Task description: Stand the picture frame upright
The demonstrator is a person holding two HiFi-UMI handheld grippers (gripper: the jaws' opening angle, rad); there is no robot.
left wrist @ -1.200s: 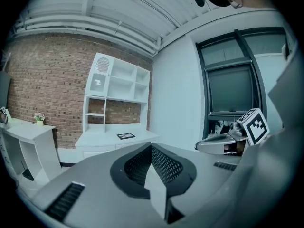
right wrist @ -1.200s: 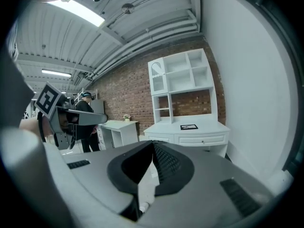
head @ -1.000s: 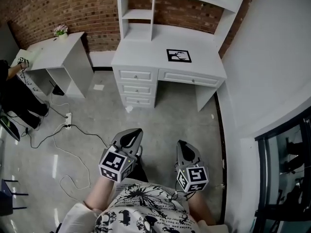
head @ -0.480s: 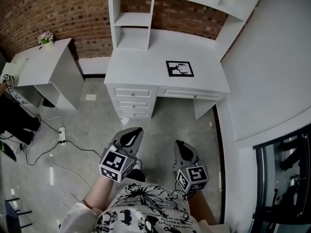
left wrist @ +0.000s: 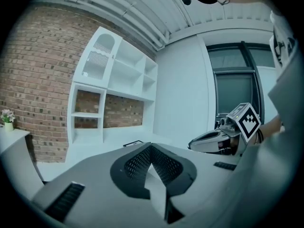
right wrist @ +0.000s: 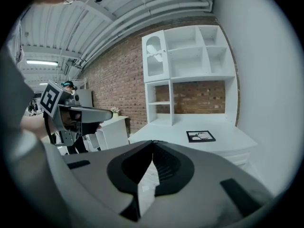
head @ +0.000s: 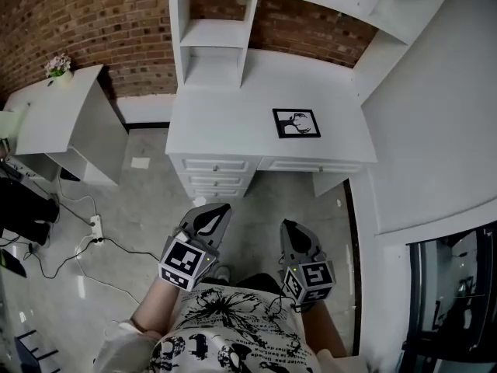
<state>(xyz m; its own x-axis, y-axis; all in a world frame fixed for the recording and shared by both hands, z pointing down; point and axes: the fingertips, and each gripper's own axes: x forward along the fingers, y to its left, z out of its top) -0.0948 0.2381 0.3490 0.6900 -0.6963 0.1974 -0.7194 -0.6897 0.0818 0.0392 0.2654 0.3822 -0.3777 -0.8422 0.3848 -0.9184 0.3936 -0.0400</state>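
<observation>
Brick wall (head: 101, 22) at the back, grey floor (head: 147, 208), white furniture against the wall.

Count:
- One white table (head: 225, 123) with a shelf unit on top.
- One smaller side table (head: 54, 107) to its left, carrying one flower pot (head: 58, 66).
- One picture frame (head: 296, 123). It lies flat, face up, on the right half of the table, well apart from both claws.
- Two claws. The left claw (head: 217, 212) and right claw (head: 291, 228) are held side by side over the floor, short of the table's front. Each is pressed together with nothing between the tips (each claw's own view confirms it).

Change from a second ago: the table and frame sit lower and larger in the head view. The side table has slid toward the left edge. Both claws keep the same spot in the picture.

Views: the right gripper view shows the frame's dark border and pale picture plainly. The left gripper view gives only a thin dark sliver of it, plus a dark window on the right that the right gripper view lacks.
</observation>
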